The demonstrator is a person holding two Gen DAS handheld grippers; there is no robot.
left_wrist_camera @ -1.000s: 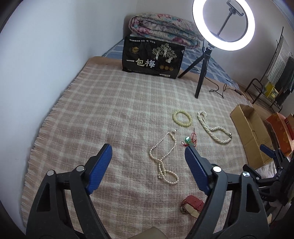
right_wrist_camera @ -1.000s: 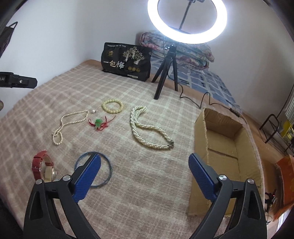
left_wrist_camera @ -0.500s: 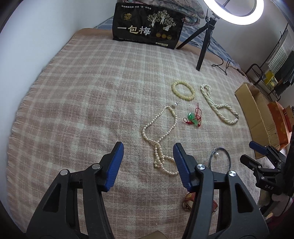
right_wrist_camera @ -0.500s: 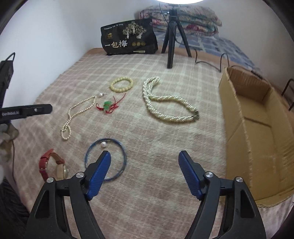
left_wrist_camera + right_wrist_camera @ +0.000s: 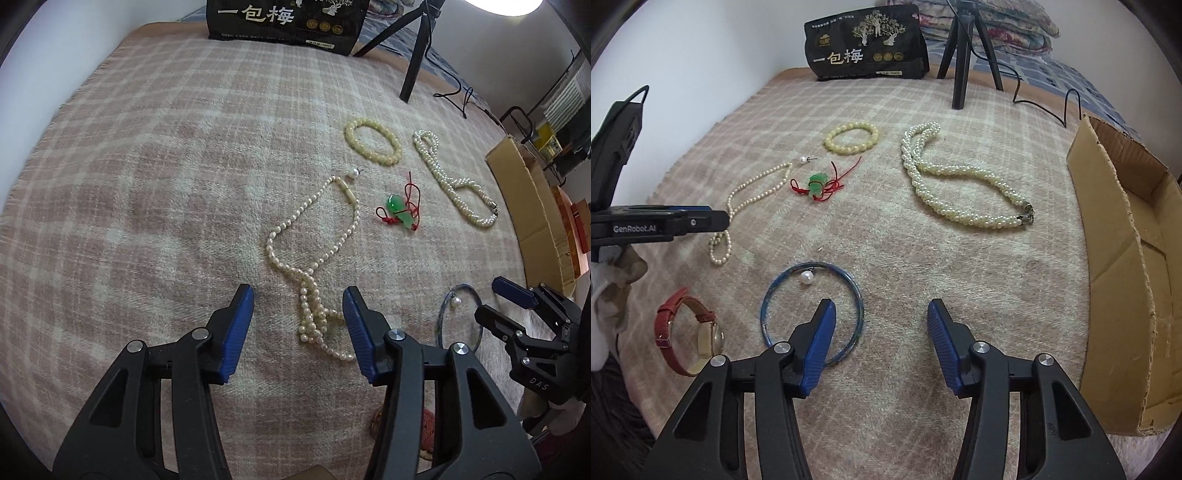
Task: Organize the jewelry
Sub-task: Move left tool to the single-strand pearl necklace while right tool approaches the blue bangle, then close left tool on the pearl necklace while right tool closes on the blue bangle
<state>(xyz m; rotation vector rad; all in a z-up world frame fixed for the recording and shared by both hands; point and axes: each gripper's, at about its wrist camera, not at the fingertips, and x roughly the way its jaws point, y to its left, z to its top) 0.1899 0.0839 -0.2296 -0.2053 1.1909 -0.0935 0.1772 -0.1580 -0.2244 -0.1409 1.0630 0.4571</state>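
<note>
Two grippers over a pink plaid blanket (image 5: 960,266) strewn with jewelry; left gripper (image 5: 297,321) with jaws spread, straddling the looped lower end of a thin pearl necklace (image 5: 314,254), pads apart from the beads; right gripper (image 5: 879,332) likewise released and holding nothing, its left pad over the rim of a blue bangle (image 5: 812,306) carrying one pearl; red-strapped watch (image 5: 687,336) just left of the bangle; green pendant on red cord (image 5: 818,184) between the thin necklace and a twisted multi-strand pearl necklace (image 5: 960,192); yellow bead bracelet (image 5: 851,138) beyond the pendant; open cardboard box (image 5: 1126,266) at the blanket's right edge; black printed bag (image 5: 866,48) and tripod (image 5: 964,55) at the far edge.
</note>
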